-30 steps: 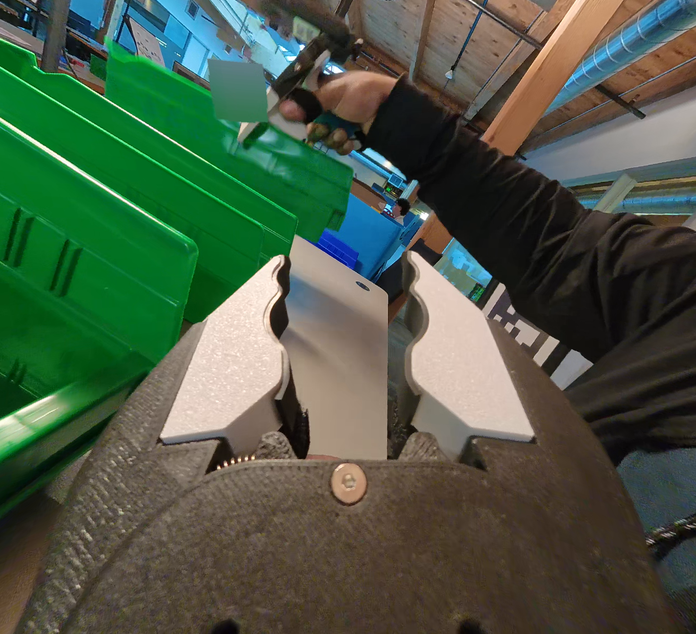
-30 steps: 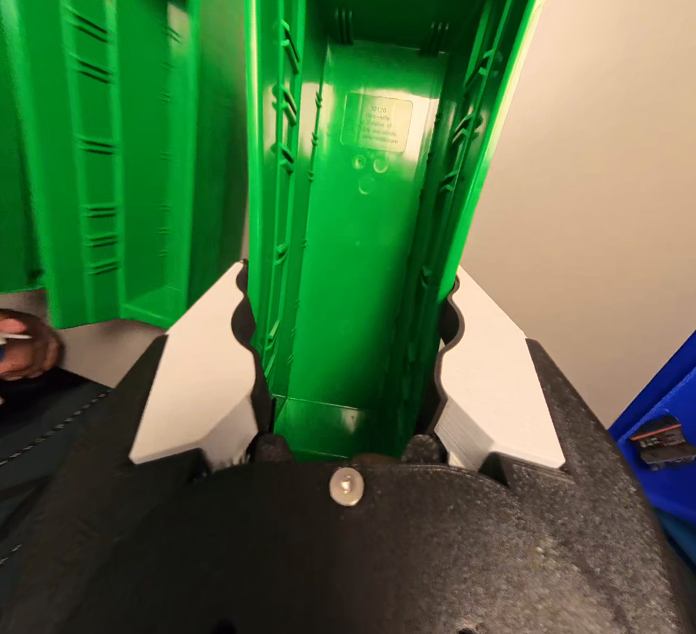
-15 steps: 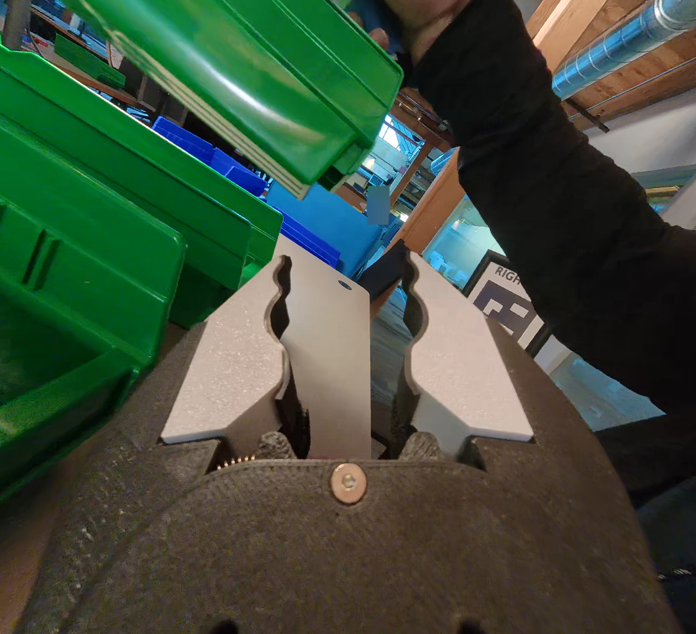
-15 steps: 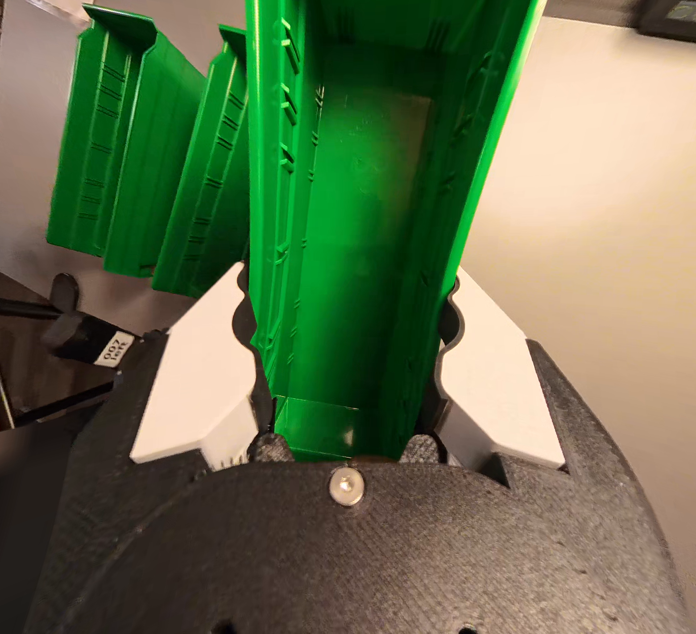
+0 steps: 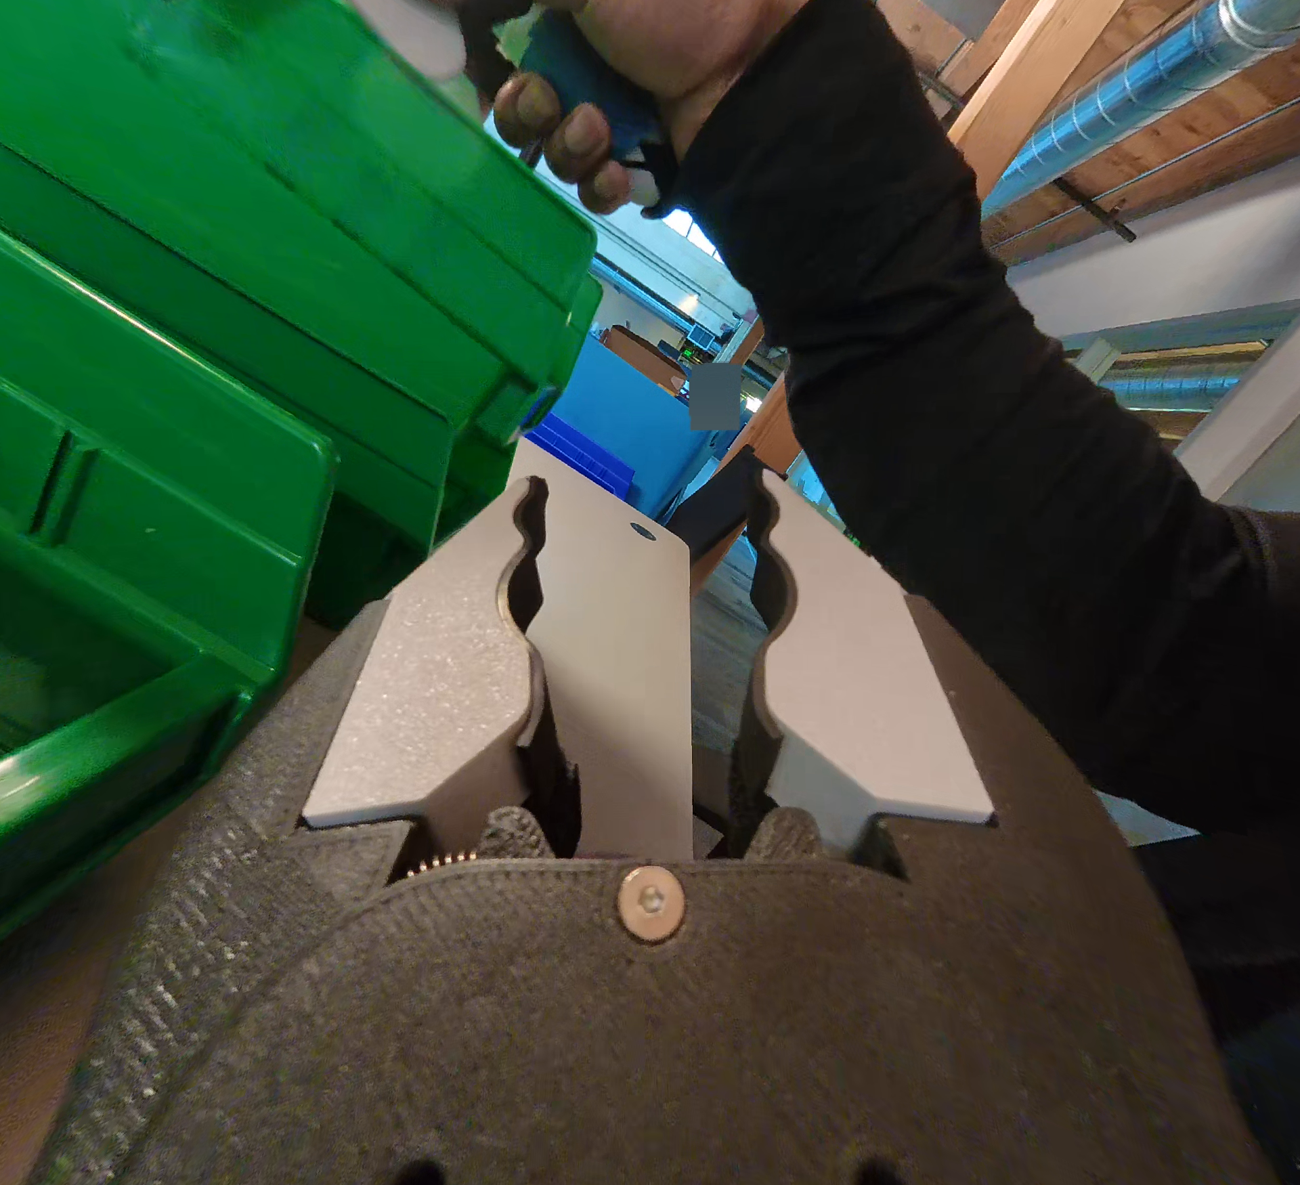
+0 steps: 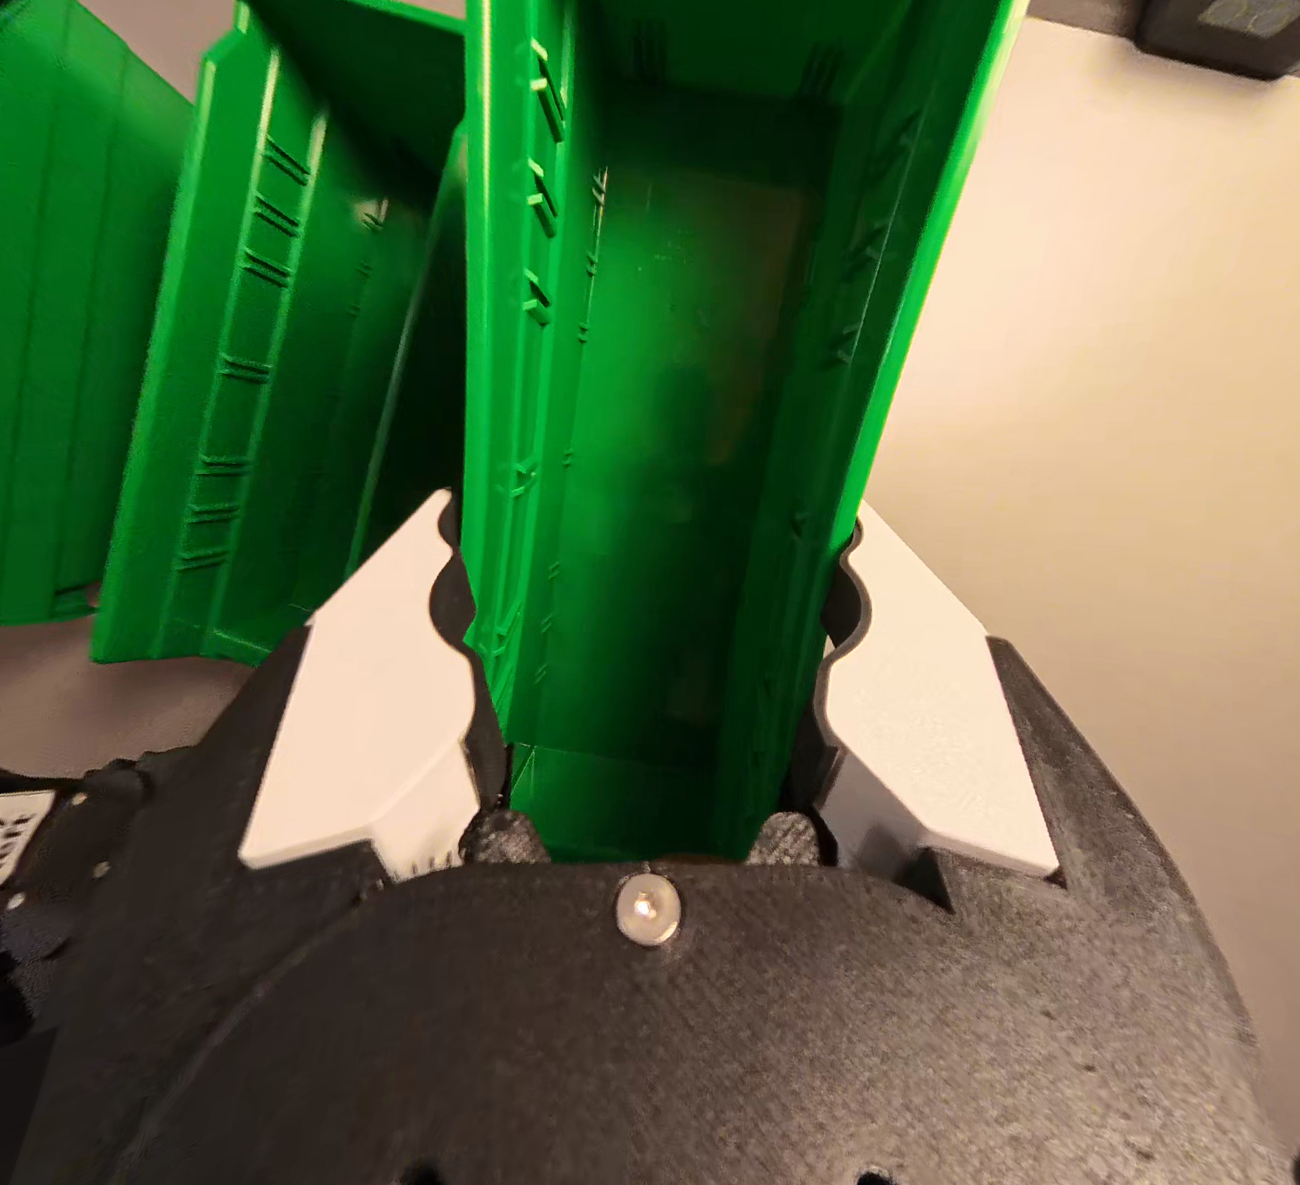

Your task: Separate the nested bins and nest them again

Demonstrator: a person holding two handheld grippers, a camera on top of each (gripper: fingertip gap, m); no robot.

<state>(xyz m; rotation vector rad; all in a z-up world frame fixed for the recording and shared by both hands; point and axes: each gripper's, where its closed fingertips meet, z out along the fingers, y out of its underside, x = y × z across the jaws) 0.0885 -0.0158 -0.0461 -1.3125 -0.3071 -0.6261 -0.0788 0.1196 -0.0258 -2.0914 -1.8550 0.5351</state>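
Green bin clamped in my right gripper, beside the other bins

My right gripper [image 6: 651,588] grips a long green storage bin [image 6: 703,342] across its width, both pads pressed on its side walls, held off the beige tabletop [image 6: 1090,448] just right of two more green bins [image 6: 281,307]. My left gripper [image 5: 644,560] is released, nothing between its fingers, low beside the green bins [image 5: 176,518].

My left wrist view low beside the green bins [image 5: 176,377], tilted up toward ceiling, right wrist view close above, looking down, both sharing them.
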